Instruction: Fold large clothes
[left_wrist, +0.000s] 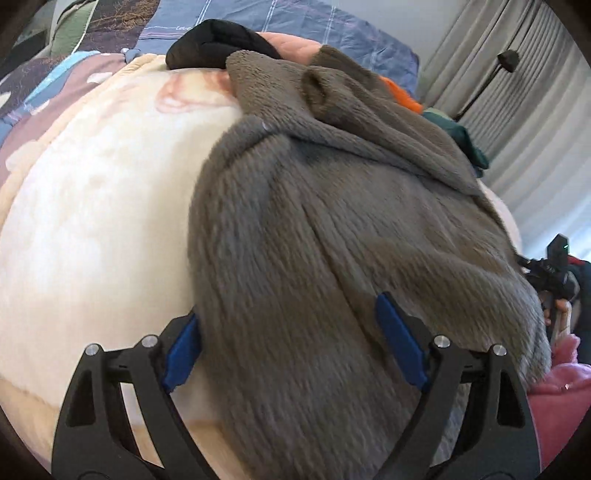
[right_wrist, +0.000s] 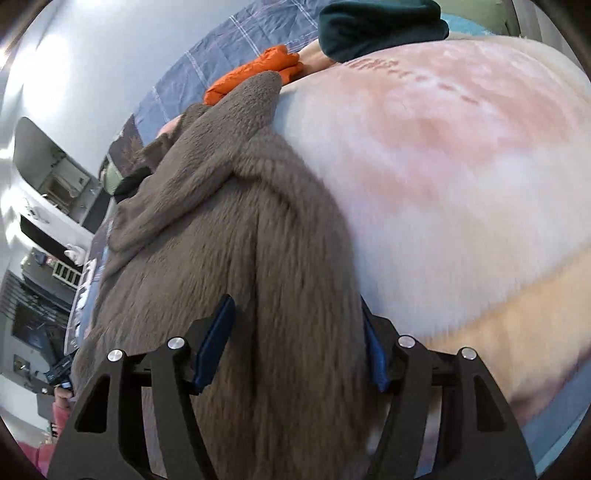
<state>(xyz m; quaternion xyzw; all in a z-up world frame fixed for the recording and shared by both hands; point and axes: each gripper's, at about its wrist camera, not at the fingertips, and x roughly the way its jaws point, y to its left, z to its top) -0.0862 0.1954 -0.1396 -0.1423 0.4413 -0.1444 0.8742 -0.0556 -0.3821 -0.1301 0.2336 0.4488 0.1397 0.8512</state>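
A large grey-brown fleece garment lies bunched on a cream and pink blanket; it also shows in the right wrist view. My left gripper has its blue pads wide apart with a thick fold of the fleece between them. My right gripper also stands wide, with fleece filling the gap between its pads. The near hem of the garment is hidden under both grippers.
A black garment, an orange one and a dark teal one lie at the far side of the blanket. A blue checked bedspread lies beyond. Curtains hang at the right; shelves stand at the left.
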